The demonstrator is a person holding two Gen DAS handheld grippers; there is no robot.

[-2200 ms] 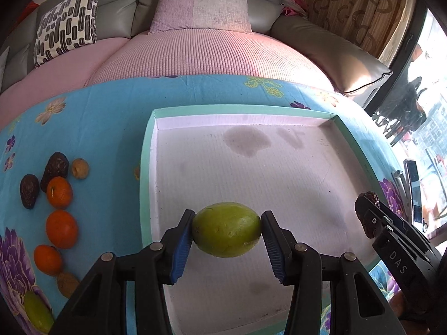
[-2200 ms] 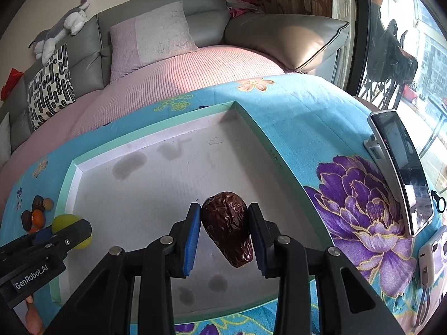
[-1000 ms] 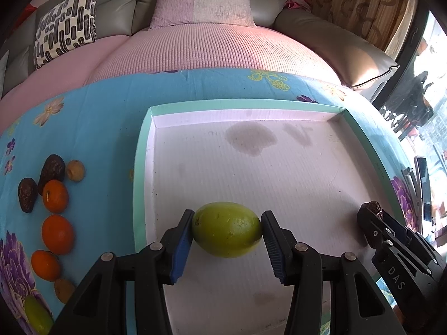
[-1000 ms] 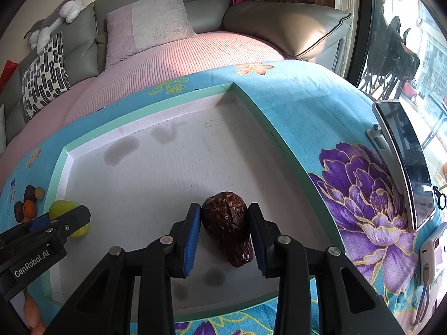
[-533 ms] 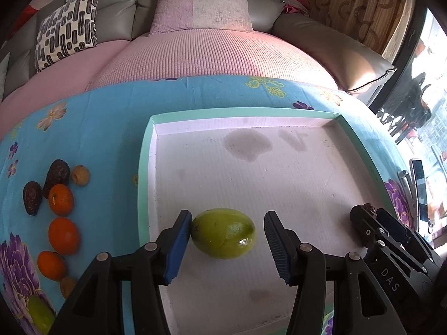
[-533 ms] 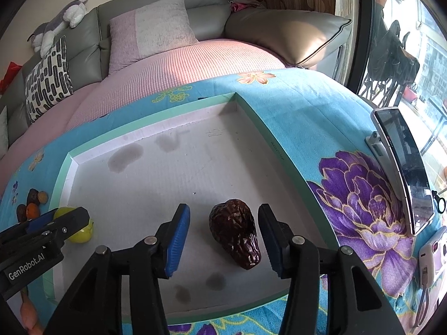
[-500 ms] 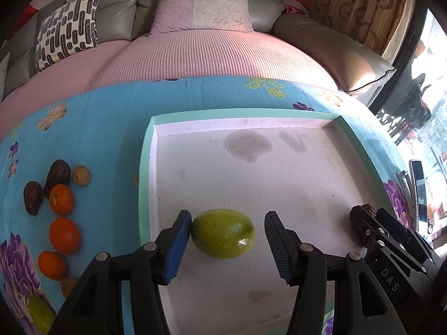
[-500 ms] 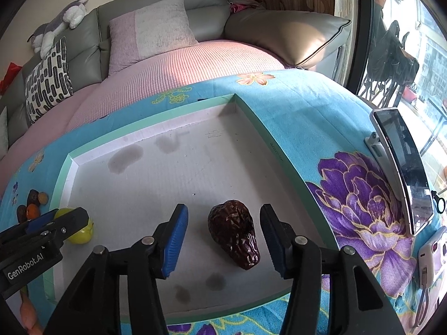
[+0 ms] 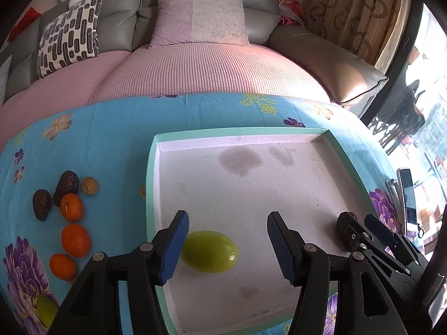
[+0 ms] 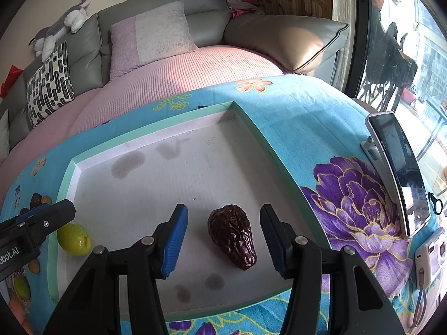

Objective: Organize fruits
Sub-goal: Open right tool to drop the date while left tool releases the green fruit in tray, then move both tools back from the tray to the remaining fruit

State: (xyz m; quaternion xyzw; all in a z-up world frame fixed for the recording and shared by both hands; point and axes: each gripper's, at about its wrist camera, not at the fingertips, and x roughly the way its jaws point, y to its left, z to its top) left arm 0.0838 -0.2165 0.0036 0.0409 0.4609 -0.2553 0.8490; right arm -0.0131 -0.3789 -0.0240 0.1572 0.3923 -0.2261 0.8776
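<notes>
Green fruit (image 9: 210, 251) and dried date (image 10: 232, 236) lie in tray (image 9: 152, 173), lower frame; my left tool (image 9: 226, 248) and right tool (image 10: 223, 240) both spread.

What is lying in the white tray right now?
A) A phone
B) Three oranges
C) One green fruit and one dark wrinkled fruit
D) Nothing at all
C: the green fruit lies near the left wall of the tray, and the dark wrinkled fruit lies near its right side, each between open jaws; the oranges sit outside on the cloth.
</notes>
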